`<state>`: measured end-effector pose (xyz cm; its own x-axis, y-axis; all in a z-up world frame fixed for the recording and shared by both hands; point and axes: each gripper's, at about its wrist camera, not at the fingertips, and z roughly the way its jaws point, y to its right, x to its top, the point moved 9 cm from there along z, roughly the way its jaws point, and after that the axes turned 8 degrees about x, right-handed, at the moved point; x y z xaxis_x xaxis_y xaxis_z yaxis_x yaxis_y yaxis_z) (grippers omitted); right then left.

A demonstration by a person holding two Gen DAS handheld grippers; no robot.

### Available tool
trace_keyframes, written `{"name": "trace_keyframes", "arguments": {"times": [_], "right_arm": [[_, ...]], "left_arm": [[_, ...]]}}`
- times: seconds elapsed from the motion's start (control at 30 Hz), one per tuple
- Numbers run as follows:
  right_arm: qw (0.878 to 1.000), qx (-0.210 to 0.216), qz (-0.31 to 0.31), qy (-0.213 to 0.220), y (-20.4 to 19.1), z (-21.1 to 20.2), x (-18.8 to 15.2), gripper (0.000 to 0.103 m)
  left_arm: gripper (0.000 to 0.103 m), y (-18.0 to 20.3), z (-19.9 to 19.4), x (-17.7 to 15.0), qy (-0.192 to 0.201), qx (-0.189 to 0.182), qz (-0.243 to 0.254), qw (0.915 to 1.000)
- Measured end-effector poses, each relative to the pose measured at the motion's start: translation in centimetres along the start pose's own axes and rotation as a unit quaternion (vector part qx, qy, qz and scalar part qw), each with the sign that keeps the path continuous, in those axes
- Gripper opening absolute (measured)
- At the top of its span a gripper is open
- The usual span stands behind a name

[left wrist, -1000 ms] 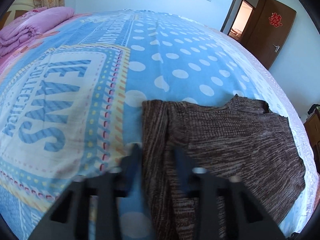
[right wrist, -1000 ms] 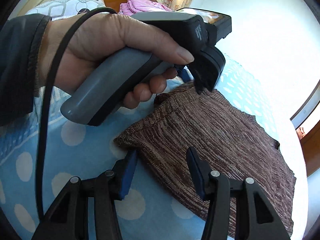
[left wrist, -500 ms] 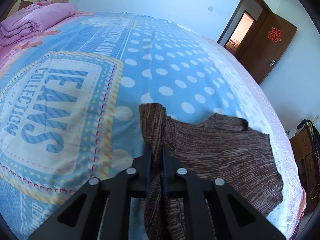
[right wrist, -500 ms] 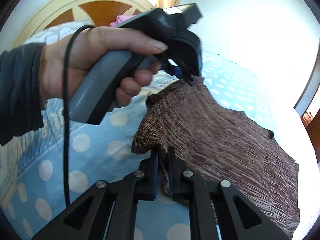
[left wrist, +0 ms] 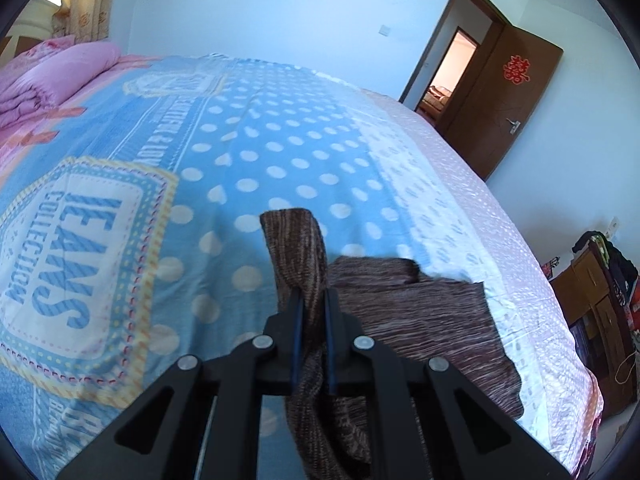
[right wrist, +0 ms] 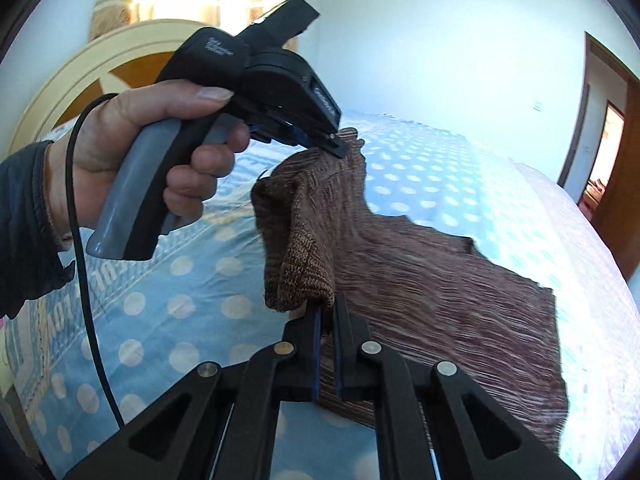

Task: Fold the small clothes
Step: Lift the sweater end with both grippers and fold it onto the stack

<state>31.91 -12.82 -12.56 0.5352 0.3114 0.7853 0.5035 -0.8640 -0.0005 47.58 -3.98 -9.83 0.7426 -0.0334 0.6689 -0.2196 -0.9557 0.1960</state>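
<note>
A small brown knit garment (left wrist: pixel 420 320) lies on the blue dotted bedspread (left wrist: pixel 280 152), one edge lifted off it. My left gripper (left wrist: pixel 312 300) is shut on one corner of that edge, and the cloth stands up past the fingertips. My right gripper (right wrist: pixel 326 308) is shut on the other corner of the brown knit garment (right wrist: pixel 440 280), which bunches above the pads. In the right wrist view a hand (right wrist: pixel 160 152) holds the left gripper (right wrist: pixel 336 148), pinching the far corner. The raised edge hangs between the two grippers.
A folded pink quilt (left wrist: pixel 52 84) lies at the head of the bed, by a cream and wood headboard (right wrist: pixel 92 80). An open brown door (left wrist: pixel 508 100) stands beyond the bed's far side. A wooden cabinet (left wrist: pixel 592 312) with clothes on it stands at the right.
Both grippers closed on the garment's near edge, one at each corner, and rose with it. That edge now hangs above the bedspread while the rest still lies flat.
</note>
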Motion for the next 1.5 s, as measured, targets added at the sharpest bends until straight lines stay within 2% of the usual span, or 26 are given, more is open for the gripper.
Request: {"name": "trace_keyframes", "arguments": {"times": [0.43, 0.67, 1.07, 1.5], "right_arm": [[0.998, -0.016, 0.059, 0.021, 4.8, -4.7, -0.5, 0.004], [0.995, -0.020, 0.091, 0.024, 7.7, -6.6, -1.4, 0.004], [0.984, -0.024, 0.178, 0.002, 13.7, -8.0, -5.6, 0.004], [0.964, -0.012, 0.261, -0.041, 16.9, -7.9, -11.1, 0.004]], "left_arm": [[0.010, 8.9, -1.4, 1.5, 0.017, -0.034, 0.042, 0.9984], [0.010, 12.7, -0.7, 1.7, 0.016, -0.049, 0.057, 0.9970], [0.010, 20.0, 2.6, 0.0, -0.007, -0.077, 0.096, 0.9924], [0.010, 25.6, 7.8, -3.8, -0.055, -0.082, 0.134, 0.9861]]}}
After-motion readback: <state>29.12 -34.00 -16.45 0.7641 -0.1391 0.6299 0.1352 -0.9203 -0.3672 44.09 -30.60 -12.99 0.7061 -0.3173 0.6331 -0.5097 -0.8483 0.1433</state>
